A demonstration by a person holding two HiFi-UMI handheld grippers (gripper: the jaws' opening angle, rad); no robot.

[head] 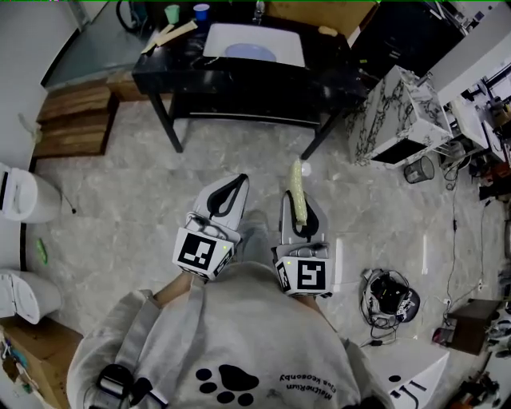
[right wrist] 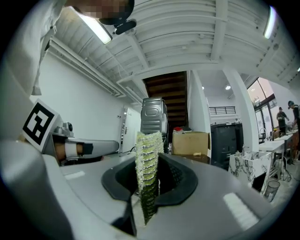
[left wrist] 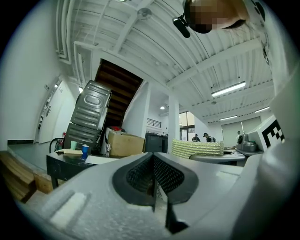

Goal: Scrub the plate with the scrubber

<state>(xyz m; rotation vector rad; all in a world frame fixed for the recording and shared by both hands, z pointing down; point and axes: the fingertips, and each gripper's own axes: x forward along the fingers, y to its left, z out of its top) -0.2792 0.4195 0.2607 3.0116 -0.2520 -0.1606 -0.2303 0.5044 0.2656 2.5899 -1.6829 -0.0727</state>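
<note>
The scrubber (right wrist: 147, 176) is gripped between the jaws of the right gripper (head: 300, 209). The left gripper (head: 227, 194) is closed and empty. The plate (head: 250, 53) is seen on the black table (head: 239, 84) ahead.

A: What stands between the left gripper (head: 237, 182), the right gripper (head: 306, 204) and the black table (head: 180, 68)?

B: Bare floor (head: 144, 200) only. The straight approach is open.

A: And at the sides?

B: On the left, wooden steps (head: 76, 120) stand beside the table. On the right, a marble-patterned cabinet (head: 399, 112) stands near the table corner, leaving a narrow gap. A wire bin (head: 418, 169) and tangled cables (head: 387, 299) lie further right.

A: Above the tabletop?

B: A green cup (head: 172, 13) and a blue cup (head: 201, 12) occupy the far edge. The white basin (head: 215, 40) is open from above.
</note>
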